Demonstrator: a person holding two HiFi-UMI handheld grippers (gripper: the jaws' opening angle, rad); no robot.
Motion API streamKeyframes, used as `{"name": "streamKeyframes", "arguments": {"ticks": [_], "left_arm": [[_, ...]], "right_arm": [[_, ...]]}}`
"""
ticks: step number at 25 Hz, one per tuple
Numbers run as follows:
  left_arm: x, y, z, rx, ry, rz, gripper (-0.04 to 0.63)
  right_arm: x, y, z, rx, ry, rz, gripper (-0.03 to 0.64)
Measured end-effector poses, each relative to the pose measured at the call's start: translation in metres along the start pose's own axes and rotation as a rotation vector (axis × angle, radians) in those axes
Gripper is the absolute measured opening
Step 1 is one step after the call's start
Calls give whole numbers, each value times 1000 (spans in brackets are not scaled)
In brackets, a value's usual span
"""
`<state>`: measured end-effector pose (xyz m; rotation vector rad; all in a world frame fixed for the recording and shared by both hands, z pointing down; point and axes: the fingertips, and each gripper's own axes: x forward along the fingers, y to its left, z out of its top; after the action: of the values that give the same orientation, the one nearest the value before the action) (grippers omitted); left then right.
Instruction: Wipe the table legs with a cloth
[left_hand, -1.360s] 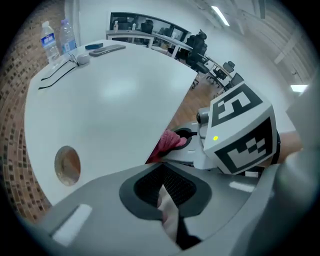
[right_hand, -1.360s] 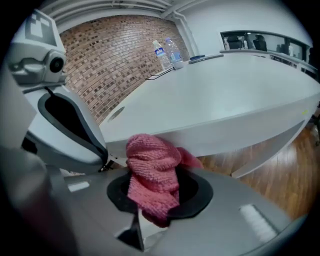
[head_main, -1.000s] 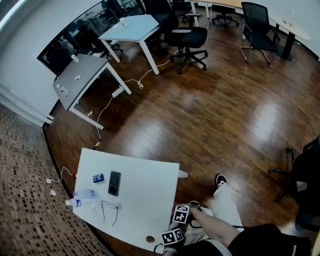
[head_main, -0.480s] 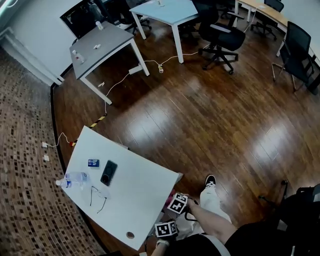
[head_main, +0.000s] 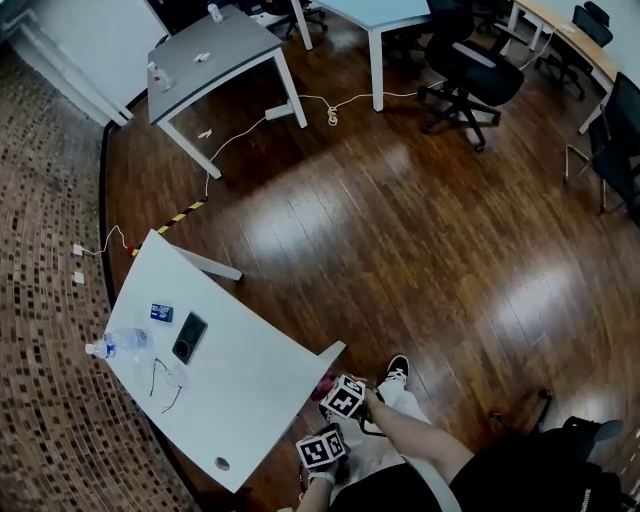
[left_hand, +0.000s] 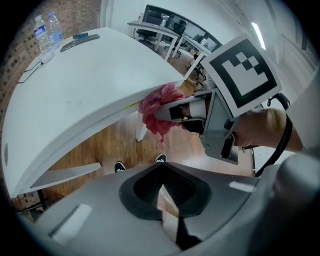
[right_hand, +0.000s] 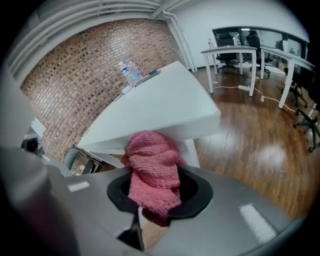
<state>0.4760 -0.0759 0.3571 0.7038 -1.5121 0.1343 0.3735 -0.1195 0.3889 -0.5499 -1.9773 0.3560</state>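
**Head view.** The white desk (head_main: 250, 395) fills the lower left, with one corner turned toward the person. The right gripper (head_main: 338, 392) and the left gripper (head_main: 318, 452) sit close together just off that corner, the right one nearer to it. A pink cloth (head_main: 324, 384) shows at the right gripper's tip, against the corner's edge. A water bottle (head_main: 118, 345) and a phone (head_main: 188, 337) lie at the desk's far end. Compared with half a second earlier, the desk appears further left in the picture and turned. Both grippers remain at the same corner.

**Left gripper view.** This gripper's own fingers (left_hand: 166, 216) are pressed together with nothing between them. Ahead, the right gripper holds the cloth up against the underside of the desk edge, just beside the top of the white desk leg (left_hand: 141, 129). The cloth's long axis runs near vertical, with the bunched head at the desk and the loose tail hanging toward the wooden floor (left_hand: 85, 150).

**Right gripper view.** The fingers (right_hand: 135, 230) pinch the cloth's lower end. The cloth stands out in line with them, and its bunched end points at the desk's underside beside the leg.
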Motion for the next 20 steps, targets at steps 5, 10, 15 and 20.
{"name": "streamKeyframes", "arguments": {"ticks": [5,10,15,20], "left_arm": [[31,-3,-1,-3,33,18,-5],[63,9,3,28,66,20,-4],[102,29,-1,135,139,52,-3],[155,33,-10,181,224,59,-3]], "right_arm": [[13,-19,-3,30,-3,25,89],[39,-39,-12,70,5,46,92],[60,-59,-28,83,-36,61,95],[94,-92,-47,70,-38,56,95]]}}
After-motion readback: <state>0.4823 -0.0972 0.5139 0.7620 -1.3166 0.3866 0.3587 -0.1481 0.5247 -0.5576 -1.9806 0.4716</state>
